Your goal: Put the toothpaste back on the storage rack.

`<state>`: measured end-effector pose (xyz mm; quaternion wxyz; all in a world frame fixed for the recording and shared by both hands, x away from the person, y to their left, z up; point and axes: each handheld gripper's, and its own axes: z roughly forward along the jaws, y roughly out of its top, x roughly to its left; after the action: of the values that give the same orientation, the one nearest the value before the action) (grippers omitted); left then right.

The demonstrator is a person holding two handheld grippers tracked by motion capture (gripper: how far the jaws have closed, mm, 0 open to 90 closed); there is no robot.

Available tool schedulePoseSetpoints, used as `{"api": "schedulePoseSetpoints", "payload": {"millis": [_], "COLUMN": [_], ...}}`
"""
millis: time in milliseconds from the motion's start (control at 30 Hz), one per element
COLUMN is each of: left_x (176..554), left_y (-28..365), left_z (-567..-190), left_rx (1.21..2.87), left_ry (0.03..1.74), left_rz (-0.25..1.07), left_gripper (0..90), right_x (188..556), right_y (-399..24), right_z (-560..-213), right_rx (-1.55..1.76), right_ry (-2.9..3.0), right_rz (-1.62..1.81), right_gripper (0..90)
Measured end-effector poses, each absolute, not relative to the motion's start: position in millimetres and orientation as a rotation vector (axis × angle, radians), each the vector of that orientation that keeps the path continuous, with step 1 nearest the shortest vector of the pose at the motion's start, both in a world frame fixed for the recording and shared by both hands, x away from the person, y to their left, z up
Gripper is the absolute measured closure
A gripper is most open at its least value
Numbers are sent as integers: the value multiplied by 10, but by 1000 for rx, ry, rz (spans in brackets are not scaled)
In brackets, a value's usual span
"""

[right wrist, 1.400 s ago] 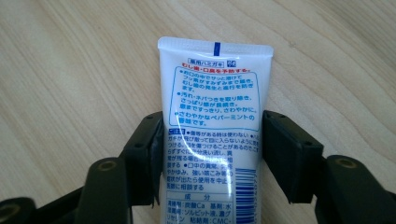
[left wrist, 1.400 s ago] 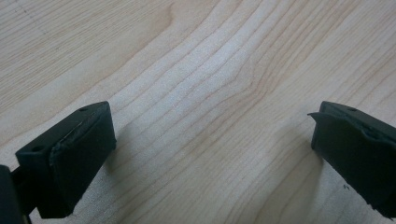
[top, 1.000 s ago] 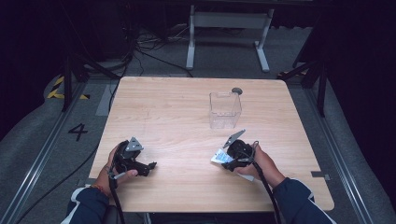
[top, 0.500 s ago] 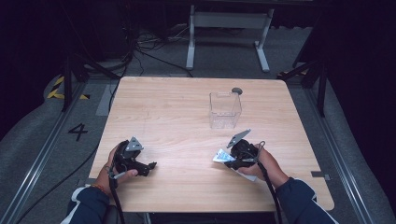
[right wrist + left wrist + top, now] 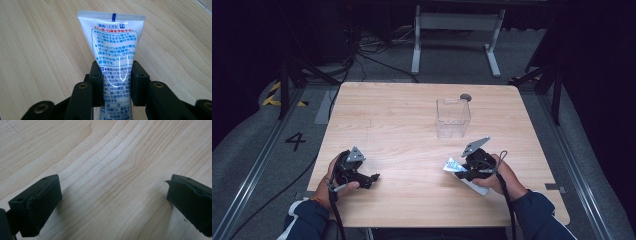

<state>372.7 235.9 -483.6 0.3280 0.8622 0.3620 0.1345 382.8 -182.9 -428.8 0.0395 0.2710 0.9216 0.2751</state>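
Observation:
A white toothpaste tube (image 5: 113, 45) with blue and red print points its flat crimped end away from me in the right gripper view. My right gripper (image 5: 117, 75) is shut on its middle, having just closed its jaws on it; both pads (image 5: 96, 72) press its sides. In the high view the right gripper (image 5: 458, 168) is at the table's front right, with the tube (image 5: 452, 164) sticking out to the left just above the wood. At the front left, my left gripper (image 5: 373, 178) is open, and in its own view (image 5: 112, 202) bare wood lies between the fingers (image 5: 37, 202).
A clear plastic box (image 5: 453, 117) stands upright on the wooden table (image 5: 402, 115), back right of centre, beyond the right gripper. A small dark round thing (image 5: 465, 97) lies just behind it near the far edge. Cables and a metal stand are on the floor beyond.
The right gripper has shifted slightly to the right and up with the tube between its jaws. The left hand and gripper have stayed still.

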Motion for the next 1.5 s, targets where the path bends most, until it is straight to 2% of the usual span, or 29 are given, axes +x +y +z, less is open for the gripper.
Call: {"api": "schedulePoseSetpoints", "payload": {"millis": [467, 1500], "left_x": [3727, 3730], "left_y": [2357, 2355], "left_z": [-4837, -4835], "left_rx": [2255, 2256], "left_ry": [950, 951], "left_rz": [350, 351], "left_gripper": [2, 1], "right_x": [3826, 3859], "right_y": [-2003, -2108], "right_z": [-4106, -3726], "right_rx": [822, 740], "right_ry": [2770, 2612], "right_rz": [996, 1196], "right_gripper": [697, 700]}}
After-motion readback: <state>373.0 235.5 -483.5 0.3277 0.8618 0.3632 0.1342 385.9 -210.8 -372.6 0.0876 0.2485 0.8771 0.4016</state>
